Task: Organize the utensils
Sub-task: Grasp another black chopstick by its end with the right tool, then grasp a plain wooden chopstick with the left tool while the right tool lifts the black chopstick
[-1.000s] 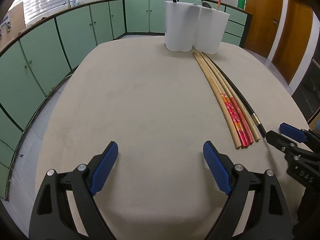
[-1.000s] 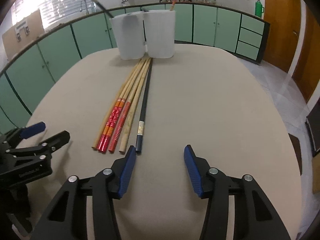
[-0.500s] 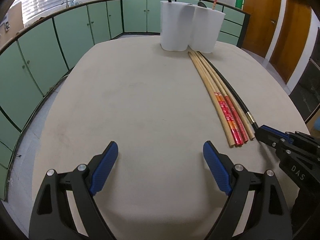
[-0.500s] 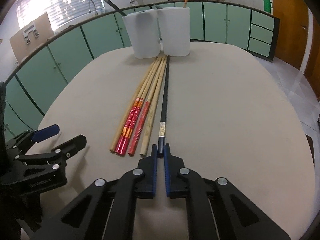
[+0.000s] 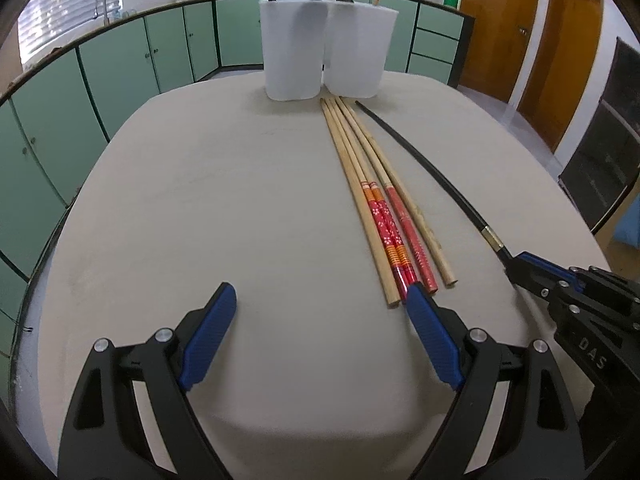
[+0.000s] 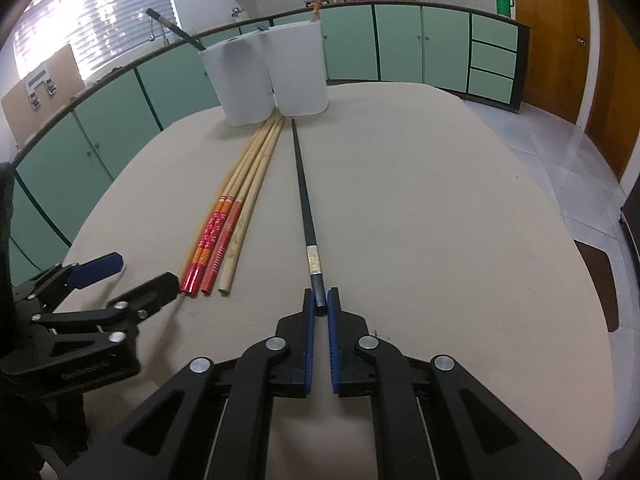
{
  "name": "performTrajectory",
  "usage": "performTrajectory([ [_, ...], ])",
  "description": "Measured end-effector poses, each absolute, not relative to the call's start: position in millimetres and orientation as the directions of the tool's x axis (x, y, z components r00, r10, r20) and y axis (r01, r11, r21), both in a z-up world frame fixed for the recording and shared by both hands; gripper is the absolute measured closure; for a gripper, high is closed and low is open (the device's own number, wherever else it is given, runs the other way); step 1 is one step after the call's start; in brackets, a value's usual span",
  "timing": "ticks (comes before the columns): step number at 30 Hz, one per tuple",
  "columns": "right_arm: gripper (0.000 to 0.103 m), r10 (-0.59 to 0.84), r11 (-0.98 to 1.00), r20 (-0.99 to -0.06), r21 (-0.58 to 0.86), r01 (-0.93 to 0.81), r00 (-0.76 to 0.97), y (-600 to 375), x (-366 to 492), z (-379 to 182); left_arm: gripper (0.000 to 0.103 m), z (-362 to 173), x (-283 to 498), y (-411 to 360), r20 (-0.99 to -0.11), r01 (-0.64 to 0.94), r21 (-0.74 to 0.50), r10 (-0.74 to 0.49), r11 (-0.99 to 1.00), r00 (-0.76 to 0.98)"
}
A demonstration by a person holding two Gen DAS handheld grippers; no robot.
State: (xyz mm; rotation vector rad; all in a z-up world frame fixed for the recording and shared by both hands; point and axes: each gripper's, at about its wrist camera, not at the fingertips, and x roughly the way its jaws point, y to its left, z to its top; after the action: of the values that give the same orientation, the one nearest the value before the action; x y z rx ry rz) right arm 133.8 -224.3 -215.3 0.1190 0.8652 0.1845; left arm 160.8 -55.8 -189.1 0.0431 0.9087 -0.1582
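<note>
Now I am clamping my right gripper (image 6: 321, 305) jaws on the long thin black chopstick (image 6: 302, 188), its axis running straight ahead toward the two white plastic holders (image 6: 266, 78); my left gripper (image 5: 320, 308) jaws are hanging apart.

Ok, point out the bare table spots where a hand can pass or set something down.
Free: the wide table stretch left of the wooden chopsticks, and the stretch right of the black chopstick, out to the table edge. Crowded: the strip from the white holders down along the chopsticks to both hand-held grippers.

Soft daylight — window glare, fisheye-warped edges.
</note>
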Motion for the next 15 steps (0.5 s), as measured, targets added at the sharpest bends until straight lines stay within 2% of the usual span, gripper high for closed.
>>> performTrajectory([
  [15,0.096,0.224,0.974,-0.744,0.194,-0.117,0.630,-224.9,134.7,-216.5,0.019,-193.1,164.7,-47.6,-0.796,0.129,-0.004,-0.081,0.992,0.599],
])
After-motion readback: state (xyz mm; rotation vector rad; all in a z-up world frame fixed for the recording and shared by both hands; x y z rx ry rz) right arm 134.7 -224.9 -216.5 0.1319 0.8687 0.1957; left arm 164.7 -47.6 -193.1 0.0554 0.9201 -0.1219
